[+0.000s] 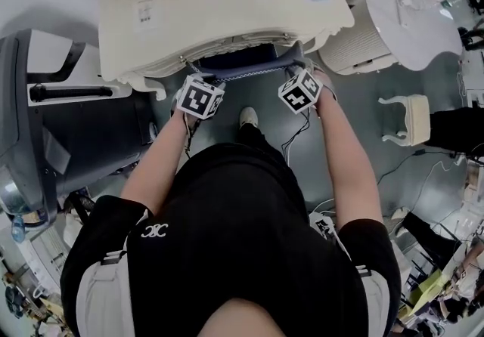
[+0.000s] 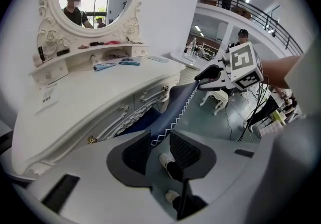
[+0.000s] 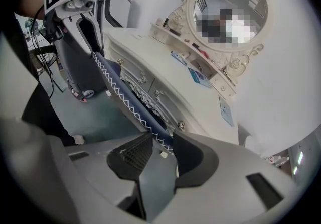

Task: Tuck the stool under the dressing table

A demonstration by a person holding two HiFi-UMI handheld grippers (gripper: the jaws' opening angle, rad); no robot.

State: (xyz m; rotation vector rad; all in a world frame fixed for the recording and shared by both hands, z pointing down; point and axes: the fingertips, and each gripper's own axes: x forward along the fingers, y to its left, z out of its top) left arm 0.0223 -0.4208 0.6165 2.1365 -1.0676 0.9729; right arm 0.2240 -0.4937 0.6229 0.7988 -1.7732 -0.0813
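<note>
Navy fabric: that's the stool, a padded seat with white zigzag stitching along its front rim.
Stool's place: most of it sits in under the dressing table; only the front rim shows past the carved white apron.
How it handles: I'd call it soft on top, stiff at the rim, and light enough to slide over the smooth floor rather than lift.
Where to hold: the front rim, one end per side, so it goes in straight and doesn't swing.
Left gripper: jaws spread either side of the rim's left end. The rim sits between the pads, but the hold looks slack, not clamped.
Right gripper: pinching the rim's right end, the stitched edge filling the gap between its pads.
Care: the stitching could scuff under hard pads, and the table's carved drawer fronts sit just above the seat.
Progress: nearly tucked, I'd judge; a short level push at most is left.
Around: one shoe stands on the floor just behind the stool.
</note>
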